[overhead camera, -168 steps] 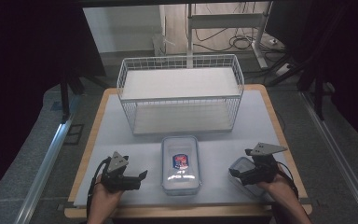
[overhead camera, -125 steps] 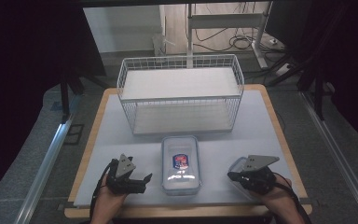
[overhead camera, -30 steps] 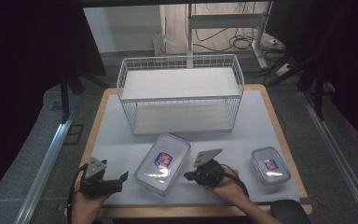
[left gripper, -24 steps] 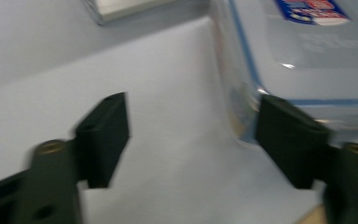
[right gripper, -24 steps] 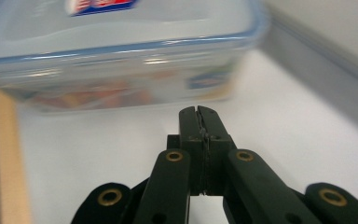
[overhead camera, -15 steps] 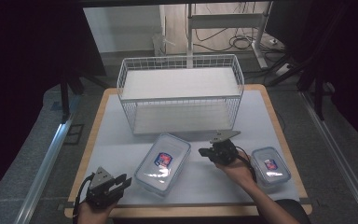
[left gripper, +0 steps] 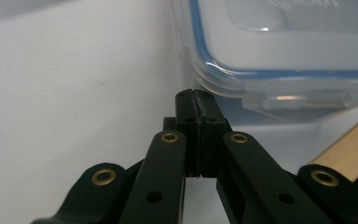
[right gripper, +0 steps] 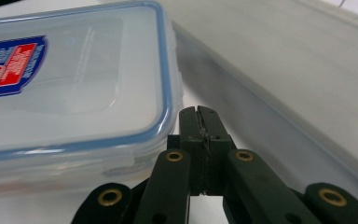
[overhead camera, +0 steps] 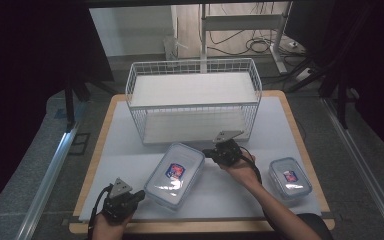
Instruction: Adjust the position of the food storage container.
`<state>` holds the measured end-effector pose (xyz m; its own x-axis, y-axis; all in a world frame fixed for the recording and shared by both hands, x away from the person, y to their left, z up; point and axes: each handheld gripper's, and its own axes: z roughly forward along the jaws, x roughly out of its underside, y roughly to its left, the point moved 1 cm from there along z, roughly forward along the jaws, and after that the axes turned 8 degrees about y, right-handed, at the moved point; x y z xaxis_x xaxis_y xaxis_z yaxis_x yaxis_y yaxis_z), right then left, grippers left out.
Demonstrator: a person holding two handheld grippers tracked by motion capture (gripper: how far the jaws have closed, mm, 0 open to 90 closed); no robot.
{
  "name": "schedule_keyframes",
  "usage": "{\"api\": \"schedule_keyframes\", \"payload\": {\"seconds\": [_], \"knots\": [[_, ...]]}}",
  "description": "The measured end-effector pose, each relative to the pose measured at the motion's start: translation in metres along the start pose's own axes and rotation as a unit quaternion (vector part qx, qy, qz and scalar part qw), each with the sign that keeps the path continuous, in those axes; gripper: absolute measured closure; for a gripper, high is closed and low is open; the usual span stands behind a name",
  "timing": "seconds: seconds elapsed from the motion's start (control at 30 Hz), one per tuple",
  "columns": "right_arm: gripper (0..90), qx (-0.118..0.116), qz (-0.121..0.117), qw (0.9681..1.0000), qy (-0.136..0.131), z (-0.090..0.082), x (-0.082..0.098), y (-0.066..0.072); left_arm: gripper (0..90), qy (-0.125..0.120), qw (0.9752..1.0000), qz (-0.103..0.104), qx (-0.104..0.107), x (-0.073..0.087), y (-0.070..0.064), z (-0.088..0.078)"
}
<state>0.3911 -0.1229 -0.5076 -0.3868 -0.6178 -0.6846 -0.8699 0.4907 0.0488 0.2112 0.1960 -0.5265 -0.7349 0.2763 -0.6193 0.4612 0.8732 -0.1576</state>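
A large clear container (overhead camera: 175,175) with a blue-sealed lid and a red and blue label lies diagonally on the white mat. My left gripper (overhead camera: 140,195) sits at its near left corner. In the left gripper view the container (left gripper: 284,42) lies just beyond the left gripper (left gripper: 196,93); its jaws have just been closing and are shut with nothing between them. My right gripper (overhead camera: 206,152) is at the far right corner. In the right gripper view the right gripper (right gripper: 199,110) is shut and empty beside the container's (right gripper: 74,79) lid edge.
A white wire basket (overhead camera: 192,62) stands at the back of the mat (overhead camera: 125,160). A small lidded container (overhead camera: 290,177) sits at the right. The table's wooden edge (left gripper: 349,149) runs along the front.
The right gripper has moved away from the front, up to the large container's far right corner. The left gripper has shifted right to the container's near left corner and closed.
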Motion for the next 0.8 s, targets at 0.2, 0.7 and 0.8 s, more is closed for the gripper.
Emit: {"api": "schedule_keyframes", "payload": {"seconds": [0.2,0.7,0.8], "knots": [[89.5,-0.004,0.001,1.0000,0.006,-0.005,0.004,0.002,89.9,0.010,0.9999,-0.005,-0.002,-0.010,0.003,0.012],[89.1,-0.006,0.002,1.0000,0.003,-0.003,0.000,-0.004,89.7,0.017,0.9998,0.001,0.004,0.003,-0.016,-0.005],[89.0,-0.014,0.005,0.9999,0.000,0.002,0.000,-0.006,89.7,0.026,0.9996,0.000,0.006,0.004,-0.016,-0.002]]}}
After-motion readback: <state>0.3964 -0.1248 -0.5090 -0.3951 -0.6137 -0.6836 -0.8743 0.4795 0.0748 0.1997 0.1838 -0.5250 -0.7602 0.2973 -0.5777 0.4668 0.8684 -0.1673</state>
